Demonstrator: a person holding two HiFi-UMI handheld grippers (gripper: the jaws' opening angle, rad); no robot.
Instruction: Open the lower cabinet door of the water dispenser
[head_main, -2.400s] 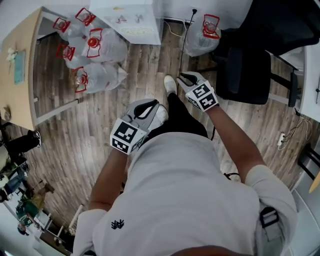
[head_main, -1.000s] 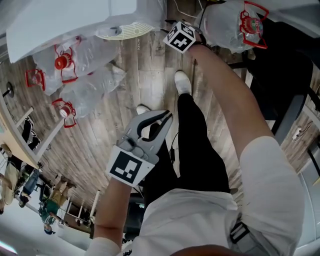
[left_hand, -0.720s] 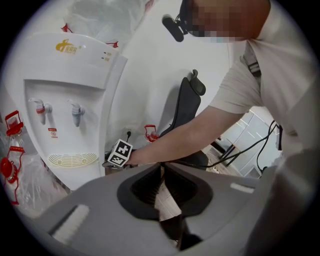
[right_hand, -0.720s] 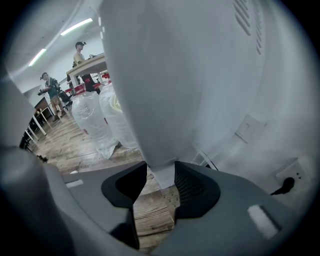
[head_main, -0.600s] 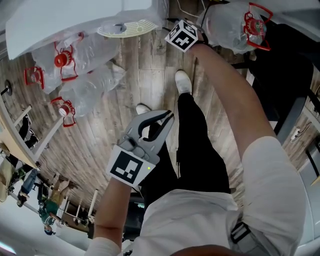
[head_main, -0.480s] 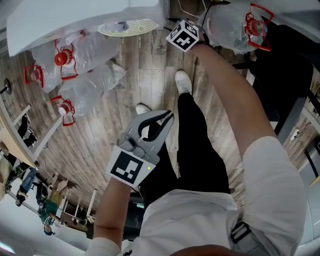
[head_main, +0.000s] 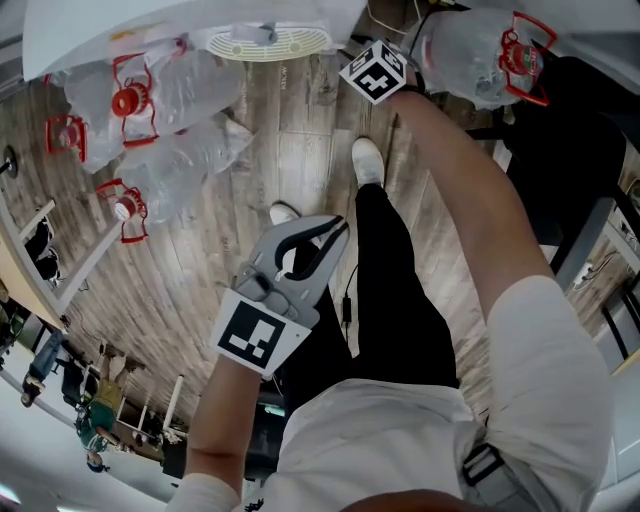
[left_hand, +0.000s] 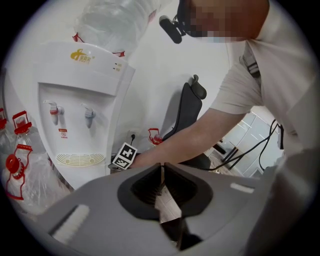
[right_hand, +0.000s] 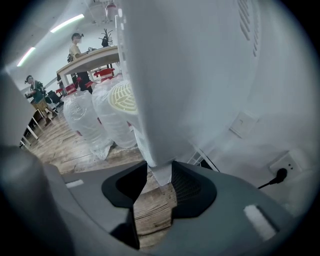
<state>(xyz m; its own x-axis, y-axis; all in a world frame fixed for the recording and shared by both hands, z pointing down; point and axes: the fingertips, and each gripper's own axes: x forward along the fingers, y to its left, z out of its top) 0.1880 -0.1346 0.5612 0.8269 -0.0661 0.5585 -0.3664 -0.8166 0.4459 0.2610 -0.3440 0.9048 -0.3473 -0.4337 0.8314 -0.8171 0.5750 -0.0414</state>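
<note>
The lower cabinet door (right_hand: 150, 135), smooth white plastic, stands under the water dispenser's (left_hand: 80, 110) cream slotted drip grille (head_main: 268, 41). Its bottom corner sits between the ribbed black pads of the right tool (right_hand: 160, 181), which pinch it. The dispenser bears a yellow logo too small to read. The left tool (head_main: 318, 232) is closed on nothing, over the wood-plank floor (head_main: 290, 150). Clear, crinkled, red-handled water bottles (head_main: 165, 95) lie beside the dispenser.

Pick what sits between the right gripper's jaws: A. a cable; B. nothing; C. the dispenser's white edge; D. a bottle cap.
C: the right gripper view shows the dispenser's white edge pinched between the jaws of the right gripper.
</note>
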